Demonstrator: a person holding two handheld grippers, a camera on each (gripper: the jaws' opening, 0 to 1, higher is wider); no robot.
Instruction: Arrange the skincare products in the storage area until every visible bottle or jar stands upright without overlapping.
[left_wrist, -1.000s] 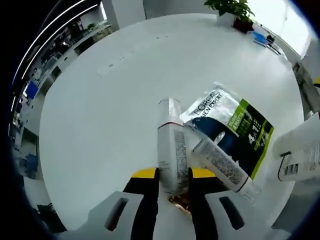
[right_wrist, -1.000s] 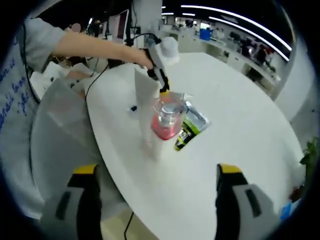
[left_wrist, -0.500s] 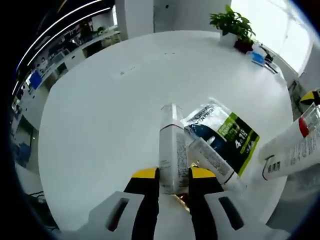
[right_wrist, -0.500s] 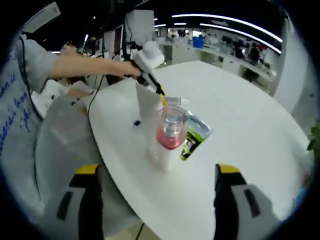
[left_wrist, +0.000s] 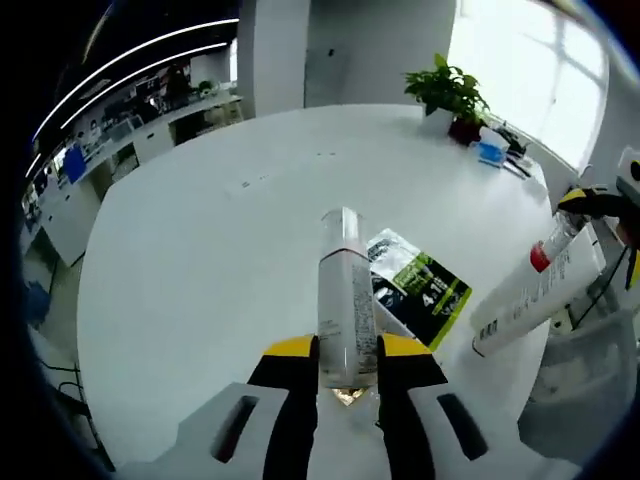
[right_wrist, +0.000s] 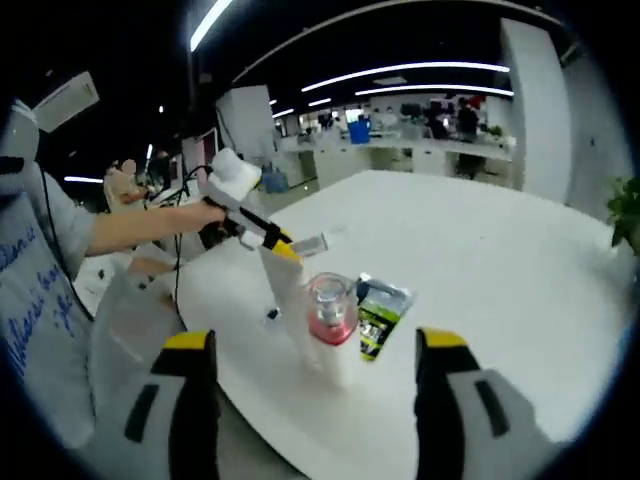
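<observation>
The left gripper clamps the base of a slim white bottle, held clear above the white table. The right gripper has its fingers released, facing a pink-capped tube. The bottle looks rigid, light and smooth; grip low, firmly, then set it upright beside the green sachet.

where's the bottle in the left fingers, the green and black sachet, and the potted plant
bottle (left_wrist: 343, 300), left gripper view, on its labelled body above the fingers
green and black sachet (left_wrist: 420, 288), left gripper view, on its printed face
potted plant (left_wrist: 447, 92), left gripper view, on its leaves
</observation>
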